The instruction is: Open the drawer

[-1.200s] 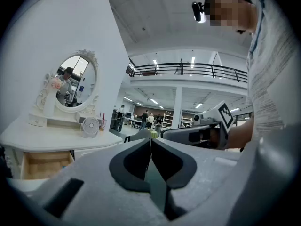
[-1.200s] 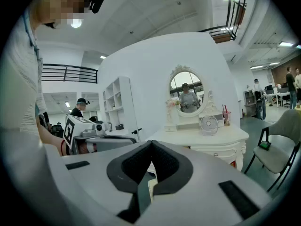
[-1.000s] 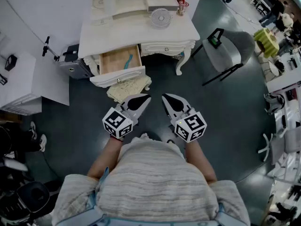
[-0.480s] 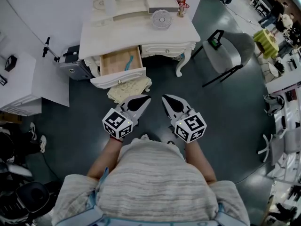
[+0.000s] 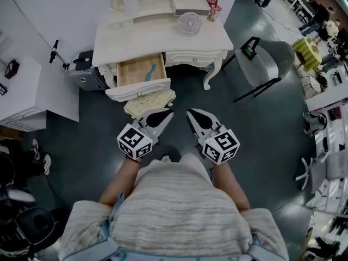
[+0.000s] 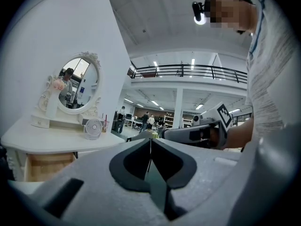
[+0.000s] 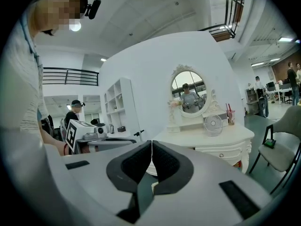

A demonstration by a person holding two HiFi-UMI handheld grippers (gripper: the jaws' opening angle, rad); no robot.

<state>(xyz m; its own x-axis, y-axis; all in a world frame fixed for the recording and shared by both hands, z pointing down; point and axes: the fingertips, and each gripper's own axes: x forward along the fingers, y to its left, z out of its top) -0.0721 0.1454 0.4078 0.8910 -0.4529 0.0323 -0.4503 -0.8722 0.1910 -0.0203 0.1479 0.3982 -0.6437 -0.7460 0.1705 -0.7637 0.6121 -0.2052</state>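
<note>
A white dressing table (image 5: pixel 163 37) stands ahead of me, and its left drawer (image 5: pixel 138 78) is pulled out, showing a wooden inside with a small teal thing in it. The table's right drawer (image 5: pixel 193 56) is closed. My left gripper (image 5: pixel 170 112) and right gripper (image 5: pixel 190 113) hover side by side above the floor, well short of the table, each shut with nothing between the pads. In the left gripper view the left gripper (image 6: pixel 150 140) has its jaws pressed together, and the open drawer (image 6: pixel 47 166) shows at the lower left. The right gripper (image 7: pixel 151 144) points at the table (image 7: pixel 207 138).
A cushioned stool (image 5: pixel 149 101) sits under the open drawer. A small fan (image 5: pixel 188 22), a cup with straws (image 5: pixel 212 7) and an oval mirror (image 7: pixel 188 92) are on the table. A grey chair (image 5: pixel 266 58) stands to the right, a white cabinet (image 5: pixel 22 97) to the left.
</note>
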